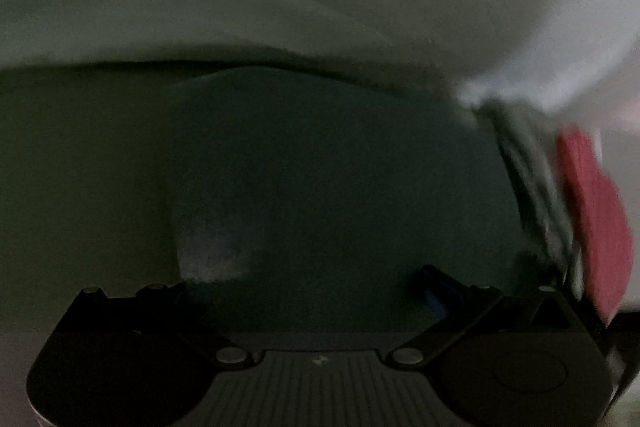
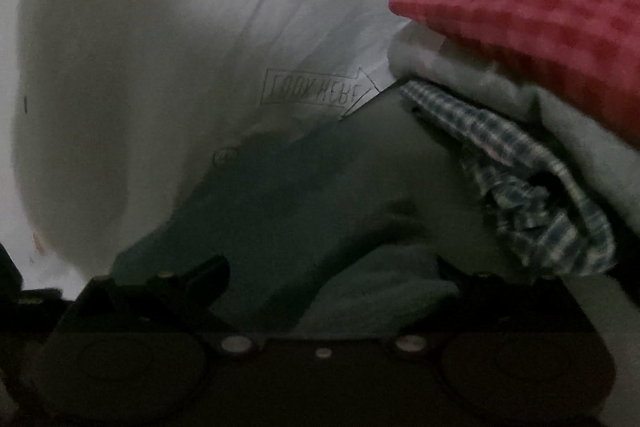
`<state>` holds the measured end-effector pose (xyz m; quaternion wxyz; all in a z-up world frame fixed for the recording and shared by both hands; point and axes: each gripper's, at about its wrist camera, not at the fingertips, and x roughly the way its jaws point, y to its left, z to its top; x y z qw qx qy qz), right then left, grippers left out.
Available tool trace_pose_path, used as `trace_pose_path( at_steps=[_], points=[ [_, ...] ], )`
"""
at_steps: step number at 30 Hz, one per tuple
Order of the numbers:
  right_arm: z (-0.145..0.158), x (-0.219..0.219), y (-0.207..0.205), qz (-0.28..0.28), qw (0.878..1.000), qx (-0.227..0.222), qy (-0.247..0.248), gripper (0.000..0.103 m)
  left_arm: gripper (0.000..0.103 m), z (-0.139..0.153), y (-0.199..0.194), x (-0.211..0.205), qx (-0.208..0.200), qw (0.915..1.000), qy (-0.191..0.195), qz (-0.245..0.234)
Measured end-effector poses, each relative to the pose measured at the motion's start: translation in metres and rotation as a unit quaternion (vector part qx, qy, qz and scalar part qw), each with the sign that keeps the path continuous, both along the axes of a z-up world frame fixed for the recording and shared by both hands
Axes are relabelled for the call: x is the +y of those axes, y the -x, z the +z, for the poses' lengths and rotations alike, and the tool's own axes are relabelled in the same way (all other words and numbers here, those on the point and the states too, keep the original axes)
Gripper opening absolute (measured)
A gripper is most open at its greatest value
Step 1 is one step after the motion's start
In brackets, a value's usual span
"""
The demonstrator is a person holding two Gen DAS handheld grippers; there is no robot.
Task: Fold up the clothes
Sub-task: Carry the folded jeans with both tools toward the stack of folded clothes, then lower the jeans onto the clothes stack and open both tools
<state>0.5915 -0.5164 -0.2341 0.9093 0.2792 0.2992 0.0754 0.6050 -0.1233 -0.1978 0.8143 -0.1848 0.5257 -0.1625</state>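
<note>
Dark teal garment (image 2: 304, 187), soft and matte, fills my right view, its straight edge slanting up toward the stack. Beside it sit a red waffle-knit cloth (image 2: 540, 7), pale fleece (image 2: 500, 83) and blue checked fabric (image 2: 532, 187). My right gripper (image 2: 320, 291) spreads wide over teal folds; my left gripper (image 1: 304, 287) too, fingertips hidden.
</note>
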Motion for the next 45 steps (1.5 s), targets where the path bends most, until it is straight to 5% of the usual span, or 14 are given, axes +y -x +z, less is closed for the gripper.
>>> trace_pose_path(
  at_steps=[4,6,8,15,25,31,34,38,45],
  points=[
    [0.002,0.013,-0.015,0.039,0.998,0.016,-0.041,0.098,0.094,-0.001,0.008,0.009,-0.009,0.9991,0.038,0.017],
    [0.006,0.021,-0.021,0.032,0.999,0.021,-0.039,0.082,0.068,0.002,0.011,0.012,-0.008,0.999,0.039,0.019],
    [0.011,0.025,-0.02,0.001,0.999,0.036,-0.038,0.037,0.057,0.002,0.011,0.013,-0.003,0.9986,0.048,0.022],
    [0.059,0.058,0.005,-0.044,0.998,0.03,-0.034,0.029,0.037,0.033,0.019,0.009,-0.041,0.998,0.047,-0.012],
    [0.136,0.102,0.121,-0.098,0.994,-0.006,-0.051,0.028,0.034,0.091,0.088,0.039,-0.103,0.9904,0.074,-0.056],
    [0.179,0.093,0.176,-0.154,0.986,-0.047,-0.039,0.028,0.034,0.145,0.106,-0.003,-0.164,0.9782,0.068,-0.108],
    [0.205,0.075,0.194,-0.186,0.979,-0.084,-0.026,0.027,0.034,0.182,0.103,-0.046,-0.204,0.9663,0.082,-0.135],
    [0.241,0.035,0.215,-0.244,0.957,-0.156,-0.002,0.027,0.034,0.232,0.084,-0.122,-0.269,0.9383,0.1,-0.193],
    [0.248,-0.056,0.198,-0.365,0.905,-0.22,-0.017,0.029,0.039,0.28,0.032,-0.304,-0.382,0.8713,0.073,-0.299]
  ],
)
